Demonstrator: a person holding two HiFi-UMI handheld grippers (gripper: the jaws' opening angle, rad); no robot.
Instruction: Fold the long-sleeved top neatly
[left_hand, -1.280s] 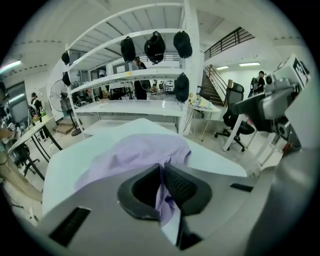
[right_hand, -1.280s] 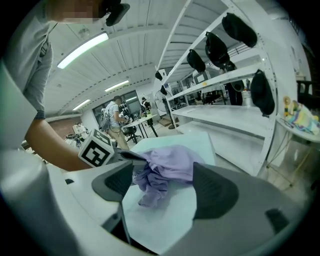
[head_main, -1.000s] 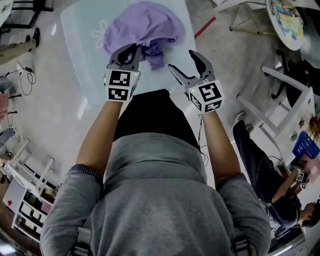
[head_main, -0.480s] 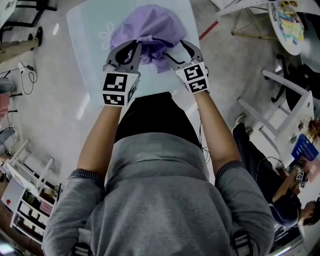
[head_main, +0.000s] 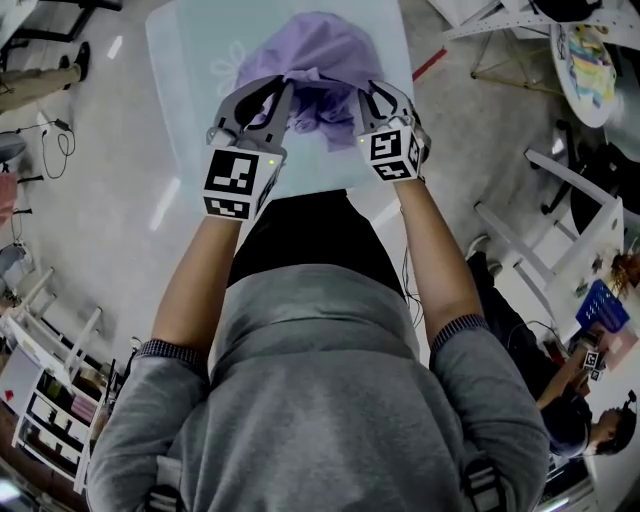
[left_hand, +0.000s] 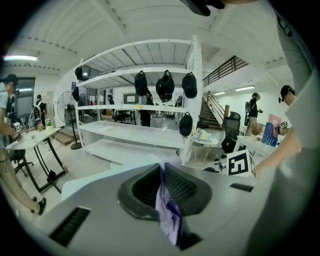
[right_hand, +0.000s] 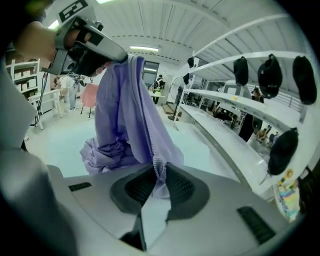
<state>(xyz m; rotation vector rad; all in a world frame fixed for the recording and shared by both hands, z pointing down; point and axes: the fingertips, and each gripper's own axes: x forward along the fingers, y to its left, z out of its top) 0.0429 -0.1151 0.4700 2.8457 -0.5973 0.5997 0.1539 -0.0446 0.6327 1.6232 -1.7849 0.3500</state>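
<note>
The left gripper (head_main: 283, 90) has its fingers pinched tight on the purple long-sleeved top (head_main: 322, 55), the right gripper (head_main: 368, 93) has fingers just closed onto its ribbed edge, and the rest lies bunched on the bench (head_main: 190, 95), bare to its left.

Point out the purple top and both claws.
purple top (head_main: 320, 45): head view, middle.
left claw (left_hand: 162, 167): left gripper view, between tips, gripping the top.
right claw (right_hand: 160, 166): right gripper view, between tips, just closed on it.

Lilac long-sleeved top (head_main: 318, 58) is bunched and crumpled, its near edge pinched up at two points, a ribbed band showing at the right one, the rest drooping in loose folds onto the pale table (head_main: 190, 90)
</note>
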